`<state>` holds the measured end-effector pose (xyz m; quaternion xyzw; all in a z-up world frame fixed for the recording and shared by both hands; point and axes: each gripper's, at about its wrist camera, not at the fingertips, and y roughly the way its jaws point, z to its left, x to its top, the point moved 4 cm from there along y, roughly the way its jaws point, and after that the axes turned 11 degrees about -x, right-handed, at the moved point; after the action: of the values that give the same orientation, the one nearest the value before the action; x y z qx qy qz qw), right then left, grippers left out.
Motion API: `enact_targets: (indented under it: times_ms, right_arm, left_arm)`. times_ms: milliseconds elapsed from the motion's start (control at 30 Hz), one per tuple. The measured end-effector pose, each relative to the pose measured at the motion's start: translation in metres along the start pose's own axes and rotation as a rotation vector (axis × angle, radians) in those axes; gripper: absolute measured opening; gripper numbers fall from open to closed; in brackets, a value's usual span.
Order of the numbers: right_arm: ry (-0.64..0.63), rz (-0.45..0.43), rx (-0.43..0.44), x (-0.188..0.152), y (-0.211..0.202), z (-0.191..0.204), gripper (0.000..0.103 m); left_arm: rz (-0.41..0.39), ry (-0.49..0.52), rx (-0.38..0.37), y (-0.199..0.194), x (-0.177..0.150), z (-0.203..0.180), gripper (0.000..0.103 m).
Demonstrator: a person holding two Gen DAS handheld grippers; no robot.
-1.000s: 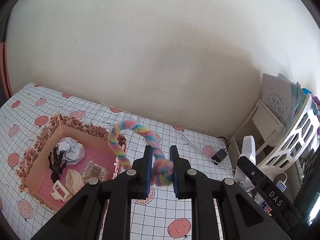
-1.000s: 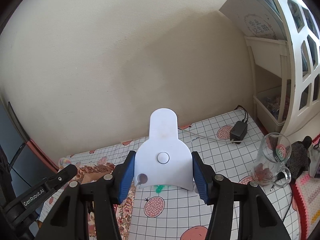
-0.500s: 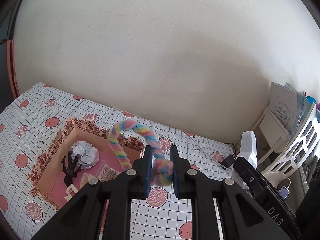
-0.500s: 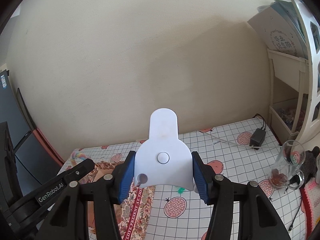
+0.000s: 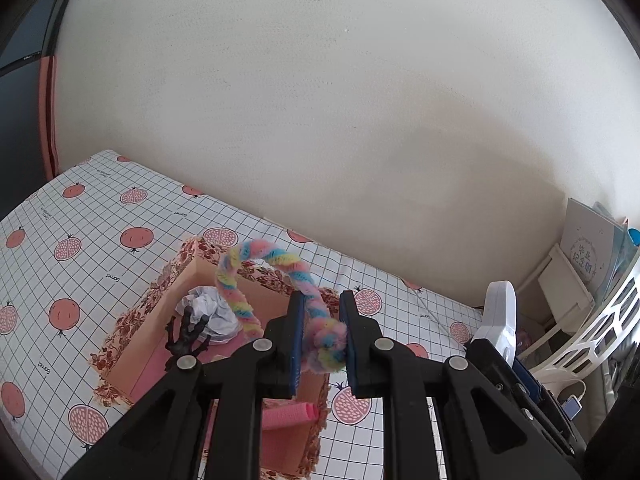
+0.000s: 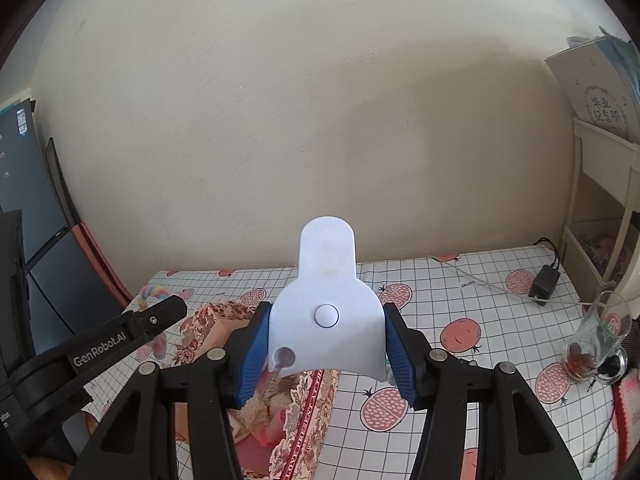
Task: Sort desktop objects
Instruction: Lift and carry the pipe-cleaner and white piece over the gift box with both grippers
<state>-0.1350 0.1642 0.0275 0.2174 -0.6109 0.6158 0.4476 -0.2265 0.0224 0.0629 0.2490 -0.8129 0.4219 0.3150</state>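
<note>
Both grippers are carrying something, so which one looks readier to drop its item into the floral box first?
Probably the left gripper: its rainbow twisted loop hangs right above the open floral box. The right gripper, gripping the white plastic piece, sits nearer the box's edge.

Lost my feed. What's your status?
Left gripper shut on pipe cleaner. Right gripper shut on white holder. Both above box. Nothing blocking.
</note>
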Motion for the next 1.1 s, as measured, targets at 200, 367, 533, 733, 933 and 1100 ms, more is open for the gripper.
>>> enact_targets:
  times_ms: [200,367,533,733,933,1100]
  right_arm:
    - [-0.027,0.02,0.025,-0.009,0.006,0.027,0.057]
    - [-0.061,0.034,0.033,-0.017,0.011,0.047,0.057]
    - [-0.082,0.044,0.041,-0.022,0.013,0.061,0.057]
    - [-0.105,0.057,0.049,-0.027,0.019,0.075,0.057]
    - [-0.123,0.076,0.053,-0.035,0.023,0.085,0.057]
    - [-0.145,0.112,0.045,-0.045,0.033,0.091,0.057]
  left_arm:
    - [-0.008,-0.04,0.017,-0.006,0.004,0.024,0.018]
    - [-0.014,-0.078,0.03,-0.01,0.006,0.042,0.018]
    - [-0.012,-0.115,0.04,-0.013,0.005,0.059,0.018]
    - [-0.008,-0.151,0.048,-0.015,0.004,0.077,0.018]
    - [0.005,-0.17,0.06,-0.013,0.002,0.087,0.018]
    - [0.025,-0.185,0.072,-0.007,-0.002,0.094,0.018]
